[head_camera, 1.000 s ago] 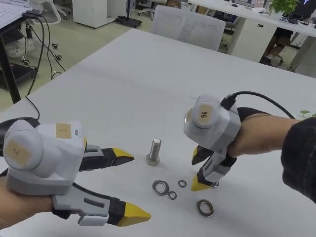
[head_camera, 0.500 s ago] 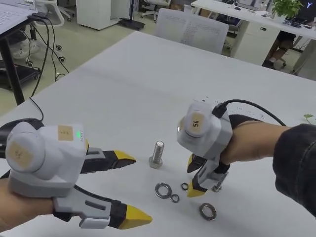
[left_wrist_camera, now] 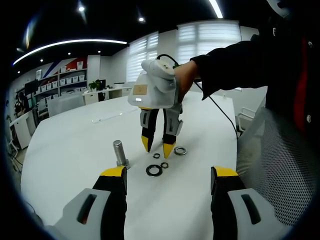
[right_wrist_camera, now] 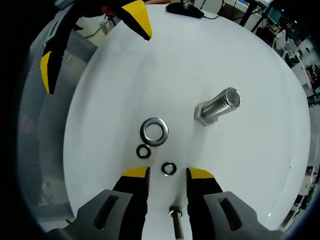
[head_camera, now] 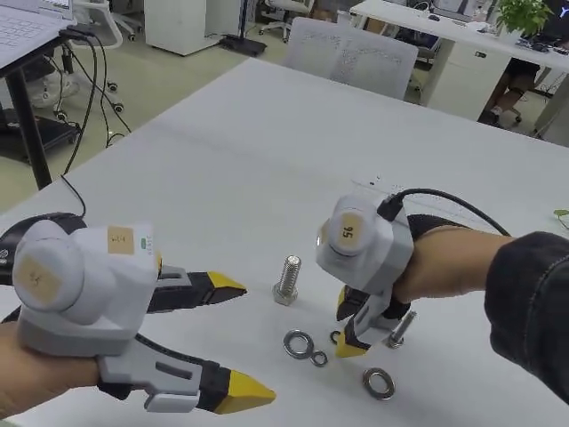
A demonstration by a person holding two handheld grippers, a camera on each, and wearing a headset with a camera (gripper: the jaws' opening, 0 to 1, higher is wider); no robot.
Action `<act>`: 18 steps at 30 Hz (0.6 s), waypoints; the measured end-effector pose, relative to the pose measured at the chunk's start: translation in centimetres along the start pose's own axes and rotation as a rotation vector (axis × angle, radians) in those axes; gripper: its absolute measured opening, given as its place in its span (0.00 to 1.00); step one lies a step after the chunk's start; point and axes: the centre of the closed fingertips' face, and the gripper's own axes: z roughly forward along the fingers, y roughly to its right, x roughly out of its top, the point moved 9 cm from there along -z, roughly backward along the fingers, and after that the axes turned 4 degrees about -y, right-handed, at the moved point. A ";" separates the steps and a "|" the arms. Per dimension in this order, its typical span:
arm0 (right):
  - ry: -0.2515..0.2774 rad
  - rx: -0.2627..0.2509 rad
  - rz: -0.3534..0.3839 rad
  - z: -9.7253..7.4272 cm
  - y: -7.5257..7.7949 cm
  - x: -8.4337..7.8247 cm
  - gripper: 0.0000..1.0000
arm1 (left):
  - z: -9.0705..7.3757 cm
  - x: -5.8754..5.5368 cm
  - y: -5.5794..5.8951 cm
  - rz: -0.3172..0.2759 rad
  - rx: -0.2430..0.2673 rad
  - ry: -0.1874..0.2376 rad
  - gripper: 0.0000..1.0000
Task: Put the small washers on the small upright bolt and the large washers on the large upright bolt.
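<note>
The large bolt (head_camera: 286,280) (right_wrist_camera: 217,107) stands upright on the white table. The small bolt (head_camera: 399,328) (right_wrist_camera: 175,220) lies tilted behind my right gripper's fingers. My right gripper (head_camera: 345,327) (right_wrist_camera: 168,173) (left_wrist_camera: 156,147) points down at the table, open by a narrow gap, with one small washer (head_camera: 334,337) (right_wrist_camera: 169,168) just ahead of its tips. A large washer (head_camera: 299,343) (right_wrist_camera: 154,131) and a second small washer (head_camera: 318,358) (right_wrist_camera: 144,151) lie to the left. Another large washer (head_camera: 379,383) (left_wrist_camera: 180,150) lies nearer me. My left gripper (head_camera: 242,338) (left_wrist_camera: 169,172) hovers open and holds nothing.
The white table (head_camera: 249,160) stretches wide beyond the parts. A black cable (head_camera: 444,197) trails from the right gripper. A dark mouse-like thing (head_camera: 36,224) sits at the table's left edge. Chairs and desks stand past the far edge.
My right gripper has shifted a little left and down, closer to the small washer. The small bolt behind it now shows leaning over. The left gripper has stayed put.
</note>
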 end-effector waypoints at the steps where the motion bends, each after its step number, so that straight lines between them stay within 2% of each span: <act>1: 0.000 0.000 0.001 0.0 0.0 0.0 0.30 | 0.0 0.0 0.0 0.000 0.001 0.000 0.67; 18: 0.004 0.013 0.009 0.4 0.1 -0.1 0.26 | 0.0 0.0 -0.1 -0.001 0.003 0.000 0.67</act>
